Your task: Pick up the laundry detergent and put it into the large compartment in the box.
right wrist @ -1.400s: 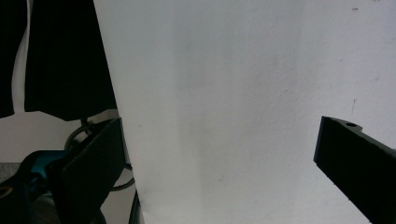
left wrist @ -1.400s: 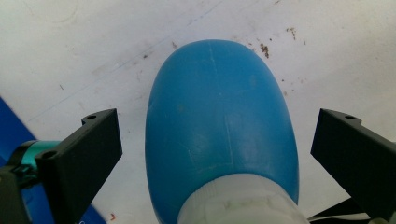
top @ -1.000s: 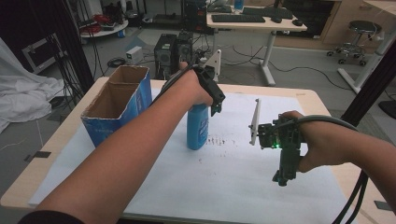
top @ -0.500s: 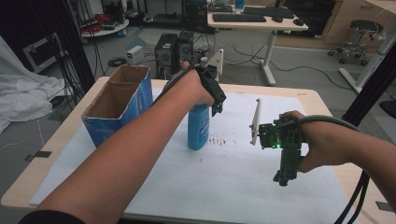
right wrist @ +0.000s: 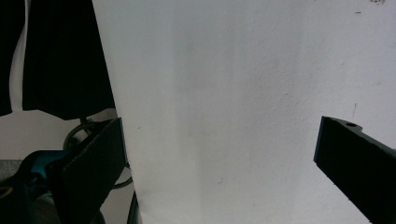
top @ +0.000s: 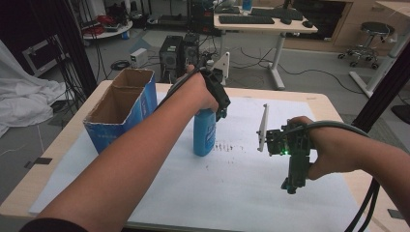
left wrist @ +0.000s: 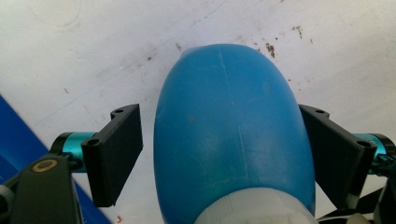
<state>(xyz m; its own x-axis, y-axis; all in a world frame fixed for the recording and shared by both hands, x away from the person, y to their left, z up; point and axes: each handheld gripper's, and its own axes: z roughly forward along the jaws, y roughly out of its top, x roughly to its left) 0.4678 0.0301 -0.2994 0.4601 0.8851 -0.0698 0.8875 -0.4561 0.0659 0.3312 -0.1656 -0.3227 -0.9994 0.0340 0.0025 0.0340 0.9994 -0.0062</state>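
Observation:
A blue plastic bottle (top: 204, 137) with a white neck stands upright on the white paper, just right of the box. My left gripper (top: 213, 112) comes down over its top. In the left gripper view the bottle (left wrist: 229, 135) sits between the jaws of the left gripper (left wrist: 219, 112), which have just been closing. A narrow gap remains at the left pad (left wrist: 119, 149), and the right pad lies at the bottle's edge. My right gripper (top: 290, 186) hangs point-down over the paper at the right. In its own view the right gripper (right wrist: 224, 126) is open with nothing between its jaws.
An open blue cardboard box (top: 123, 108) stands at the table's left. White paper (top: 232, 193) covers the wooden table (top: 333, 104), with brown specks (top: 227, 146) beside the bottle. Desks, computers and a stool stand on the floor beyond.

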